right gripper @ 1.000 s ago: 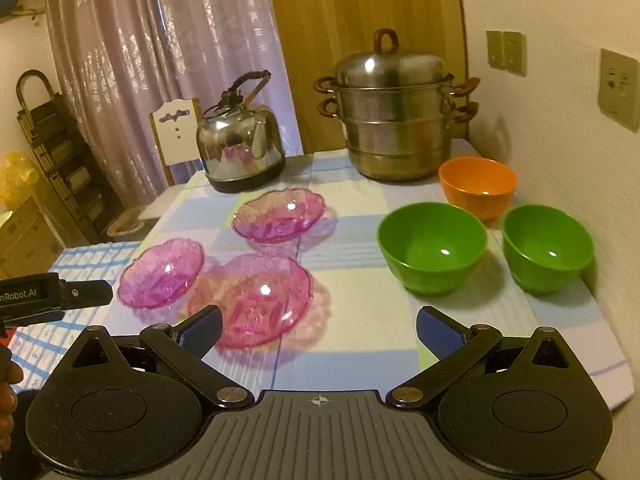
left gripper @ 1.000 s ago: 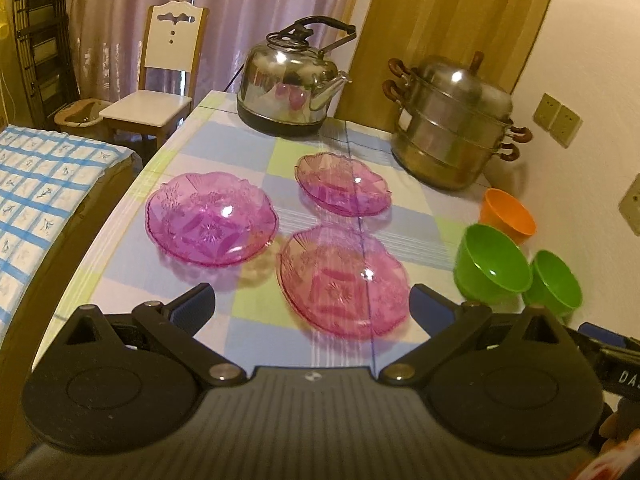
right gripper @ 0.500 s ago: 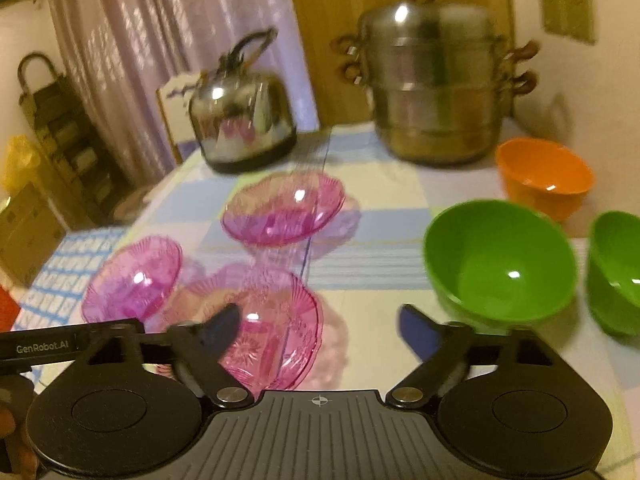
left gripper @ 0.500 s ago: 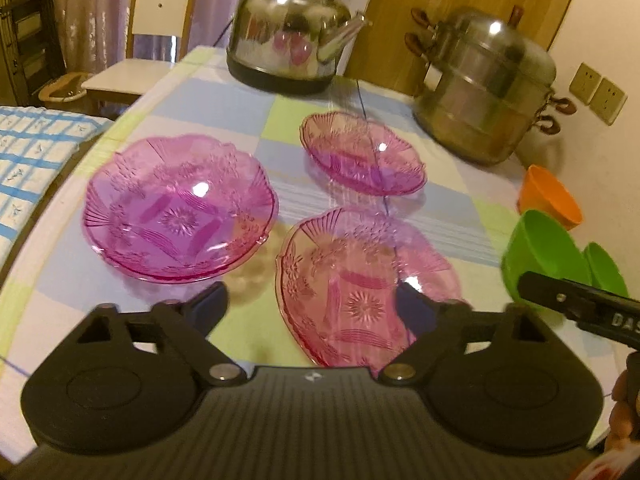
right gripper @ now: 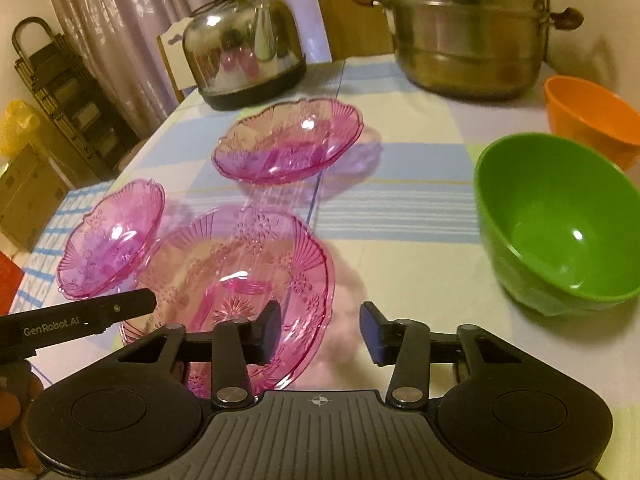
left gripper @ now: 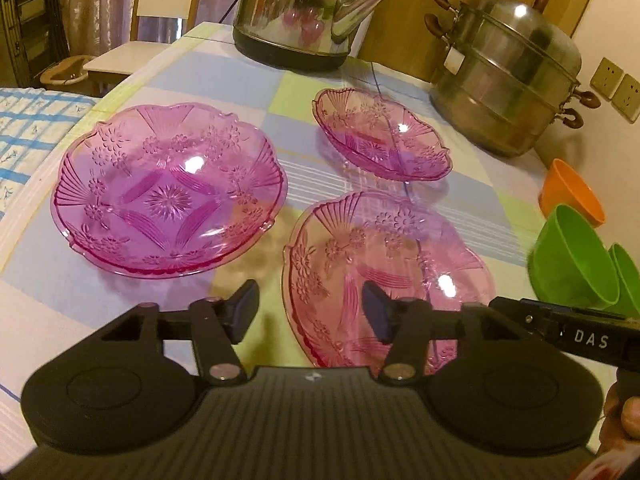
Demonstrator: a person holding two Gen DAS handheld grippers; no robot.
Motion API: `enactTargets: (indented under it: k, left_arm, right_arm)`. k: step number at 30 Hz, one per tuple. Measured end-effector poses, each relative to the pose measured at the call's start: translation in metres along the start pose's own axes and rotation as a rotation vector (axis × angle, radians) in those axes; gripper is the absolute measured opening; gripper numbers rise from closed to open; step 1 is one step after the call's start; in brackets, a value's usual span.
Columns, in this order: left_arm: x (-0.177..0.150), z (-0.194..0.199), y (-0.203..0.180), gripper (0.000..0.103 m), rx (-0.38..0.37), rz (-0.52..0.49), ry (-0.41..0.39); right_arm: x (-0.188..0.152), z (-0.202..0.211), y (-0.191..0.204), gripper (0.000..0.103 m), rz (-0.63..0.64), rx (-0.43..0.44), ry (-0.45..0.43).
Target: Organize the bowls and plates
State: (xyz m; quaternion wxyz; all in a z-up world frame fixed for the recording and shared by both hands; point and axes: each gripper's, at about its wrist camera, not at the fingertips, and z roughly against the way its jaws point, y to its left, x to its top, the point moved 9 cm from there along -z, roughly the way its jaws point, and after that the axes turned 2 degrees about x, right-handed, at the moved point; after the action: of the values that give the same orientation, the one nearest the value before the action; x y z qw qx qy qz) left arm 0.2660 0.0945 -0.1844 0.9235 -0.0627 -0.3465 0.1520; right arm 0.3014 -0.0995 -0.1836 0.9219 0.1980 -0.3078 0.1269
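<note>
A: Both hand-held grippers straddle the nearest pink glass plate's rim on the tabletop (left gripper: 248, 92); the left hand-held gripper (left gripper: 310, 314) and the right hand-held gripper (right gripper: 320, 334) have just been closing, their pads still apart and clear of the plate (left gripper: 384, 280).

B: Seat the rim deep, then squeeze gently, because glass slips. Only the right view shows the big green bowl's (right gripper: 560, 224) empty inside.
</note>
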Motion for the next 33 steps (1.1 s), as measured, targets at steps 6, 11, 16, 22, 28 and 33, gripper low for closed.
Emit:
enactTargets:
  k: [6, 11, 16, 22, 28, 33]
  left_arm:
    - [-0.002, -0.007, 0.007, 0.032, 0.01, 0.021, 0.011]
    - [0.0, -0.008, 0.007, 0.023, 0.007, 0.025, 0.006]
    - [0.001, -0.008, 0.007, 0.015, 0.013, 0.018, -0.003]
    - [0.001, -0.008, 0.009, 0.011, 0.022, 0.013, -0.007]
    - [0.0, -0.009, 0.009, 0.009, 0.028, -0.002, -0.007]
    - [-0.001, -0.011, 0.009, 0.008, 0.027, -0.004, 0.001]
  right_arm:
    - [0.003, -0.007, -0.001, 0.039, -0.02, -0.018, 0.01]
    - [0.0, -0.01, 0.001, 0.033, -0.031, -0.012, 0.03]
    - [0.001, -0.014, -0.002, 0.028, -0.045, -0.03, 0.034]
    - [0.0, -0.015, 0.001, 0.021, -0.051, -0.027, 0.042]
    - [0.0, -0.015, 0.002, 0.015, -0.059, -0.046, 0.042]
    - [0.0, -0.016, -0.004, 0.008, -0.091, -0.054, 0.048]
